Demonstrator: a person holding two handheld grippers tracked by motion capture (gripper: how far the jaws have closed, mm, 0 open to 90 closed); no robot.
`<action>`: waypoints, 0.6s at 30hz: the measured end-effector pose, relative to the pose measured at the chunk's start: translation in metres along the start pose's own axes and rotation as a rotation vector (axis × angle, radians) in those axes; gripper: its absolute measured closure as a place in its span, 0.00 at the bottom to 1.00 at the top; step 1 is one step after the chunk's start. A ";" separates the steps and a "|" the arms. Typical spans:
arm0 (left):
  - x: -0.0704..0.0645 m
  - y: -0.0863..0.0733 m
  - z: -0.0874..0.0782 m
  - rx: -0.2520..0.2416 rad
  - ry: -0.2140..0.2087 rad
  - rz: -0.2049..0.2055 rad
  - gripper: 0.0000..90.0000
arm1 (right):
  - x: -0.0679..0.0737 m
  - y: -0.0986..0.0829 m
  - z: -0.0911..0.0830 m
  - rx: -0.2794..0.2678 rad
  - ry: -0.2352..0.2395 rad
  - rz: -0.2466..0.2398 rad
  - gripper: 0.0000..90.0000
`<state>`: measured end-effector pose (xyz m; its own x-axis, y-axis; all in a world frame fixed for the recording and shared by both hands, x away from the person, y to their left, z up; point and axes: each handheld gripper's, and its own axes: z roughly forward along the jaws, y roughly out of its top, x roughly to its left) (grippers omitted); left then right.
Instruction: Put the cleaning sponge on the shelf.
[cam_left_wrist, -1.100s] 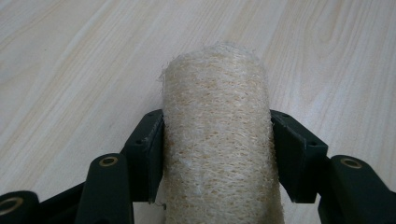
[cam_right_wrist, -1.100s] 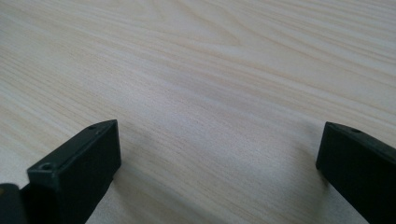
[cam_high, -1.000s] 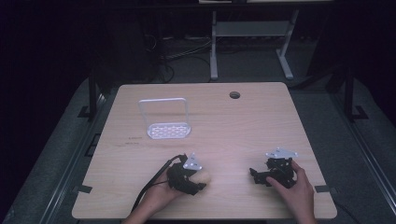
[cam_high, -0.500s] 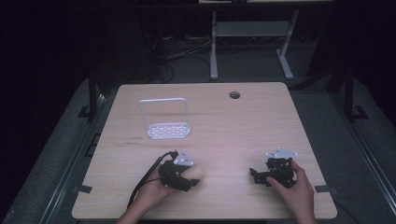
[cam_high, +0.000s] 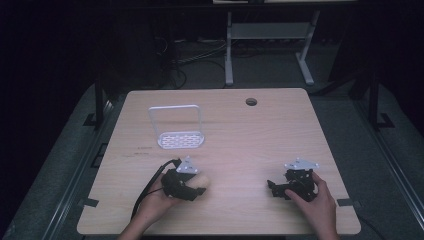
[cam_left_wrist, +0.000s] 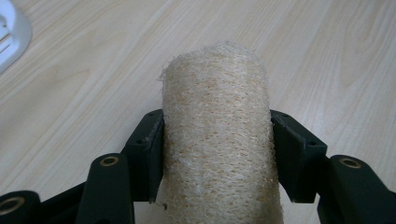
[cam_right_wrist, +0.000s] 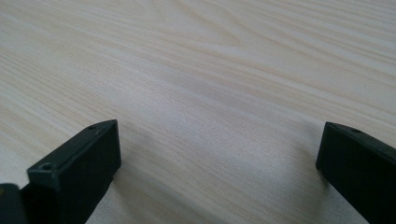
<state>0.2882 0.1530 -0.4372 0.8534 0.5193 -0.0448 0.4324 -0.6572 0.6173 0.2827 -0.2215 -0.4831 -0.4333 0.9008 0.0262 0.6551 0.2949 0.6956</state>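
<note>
1. The left gripper (cam_high: 192, 186) sits at the near left of the table (cam_high: 240, 130), its jaws closed on both sides of the one loofah (cam_left_wrist: 217, 140), a pale fibrous roll.
2. In the left gripper view the loofah's long axis runs straight out along the jaws, its rounded far end poking well past the tips; it lies low over the table, though I cannot tell whether it touches the wood.
3. The right gripper (cam_high: 280, 189) rests at the near right, well apart from the loofah, jaws spread wide with only bare wood between them.
4. So the left hand (cam_high: 155, 200) has the loofah; the right hand (cam_high: 315, 200) is idle and farther from it.
5. Beyond the left gripper stands one white rack (cam_high: 177, 131), a slotted base with an upright wire frame. It lies ahead and slightly left of the loofah, which looks like the likely place to carry it.
6. Farthest off, one round hole (cam_high: 251, 101) marks the table's back edge.
7. Count: two grippers, one loofah, one rack.
</note>
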 end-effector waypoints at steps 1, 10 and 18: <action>0.001 -0.001 -0.001 0.004 0.001 0.001 0.46 | 0.000 0.000 0.000 0.000 0.000 0.000 0.00; 0.013 -0.008 -0.010 -0.002 0.035 -0.027 0.46 | 0.000 0.000 0.000 0.000 0.000 0.000 0.00; 0.022 -0.013 -0.017 -0.013 0.060 -0.056 0.46 | 0.000 0.000 0.000 0.000 0.000 0.000 0.00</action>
<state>0.2960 0.1820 -0.4329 0.8089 0.5871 -0.0329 0.4748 -0.6191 0.6255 0.2827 -0.2215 -0.4831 -0.4332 0.9009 0.0263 0.6551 0.2947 0.6957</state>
